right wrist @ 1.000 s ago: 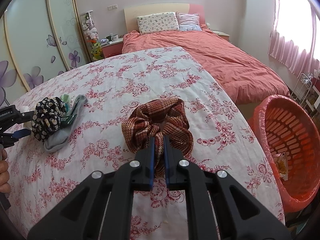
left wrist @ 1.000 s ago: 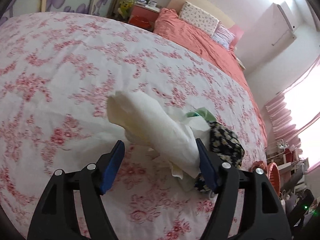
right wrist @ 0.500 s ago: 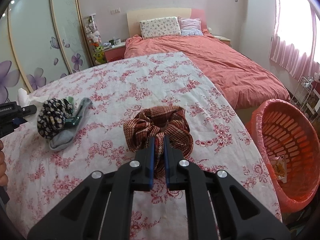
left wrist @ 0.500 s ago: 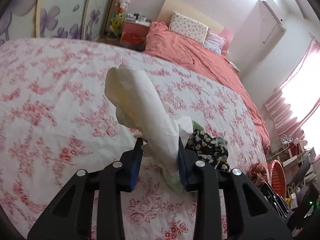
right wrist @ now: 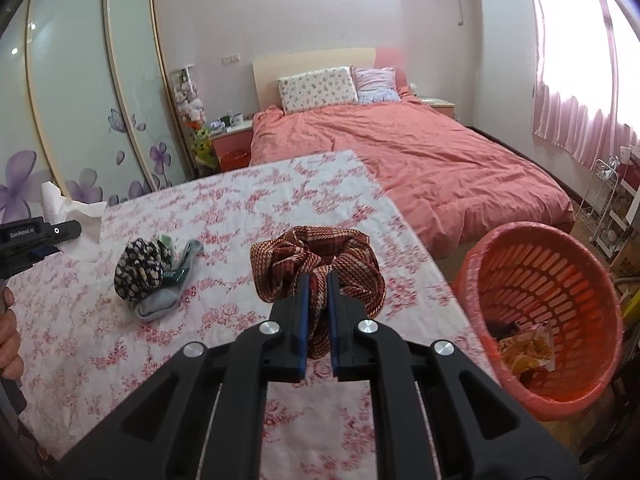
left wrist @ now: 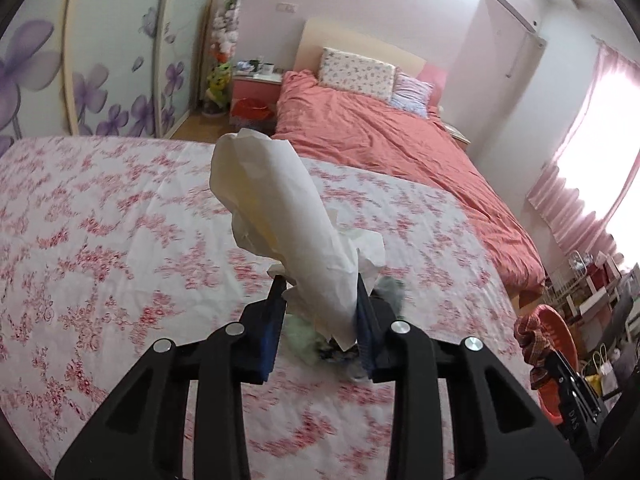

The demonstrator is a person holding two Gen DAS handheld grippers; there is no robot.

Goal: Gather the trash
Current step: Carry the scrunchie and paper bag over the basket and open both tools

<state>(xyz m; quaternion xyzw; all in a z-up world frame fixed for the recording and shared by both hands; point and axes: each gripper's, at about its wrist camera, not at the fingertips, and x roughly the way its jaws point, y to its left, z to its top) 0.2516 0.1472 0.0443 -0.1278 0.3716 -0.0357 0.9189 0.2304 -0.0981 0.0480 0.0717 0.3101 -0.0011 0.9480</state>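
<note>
My left gripper (left wrist: 320, 312) is shut on a crumpled white tissue (left wrist: 280, 216), held up above the flowered tablecloth (left wrist: 100, 240). The same tissue (right wrist: 68, 216) shows at the far left of the right wrist view, in the left gripper (right wrist: 60, 236). My right gripper (right wrist: 318, 304) is shut on a red-brown plaid scrunchie (right wrist: 316, 256), lifted just over the cloth. That scrunchie (left wrist: 532, 340) also appears at the right edge of the left wrist view. An orange slatted basket (right wrist: 540, 312) with a wrapper (right wrist: 528, 348) inside stands on the floor to the right.
A black floral scrunchie (right wrist: 140, 268) and a grey-green sock (right wrist: 168, 296) lie together on the tablecloth (right wrist: 240, 208). Beyond the table is a bed with a coral cover (right wrist: 420, 160). A wire rack (right wrist: 608, 200) stands by the pink curtain. A hand (right wrist: 8, 340) shows at the left edge.
The left gripper shut on the tissue and lifted it off the cloth. The right gripper rose with the plaid scrunchie and moved nearer the basket.
</note>
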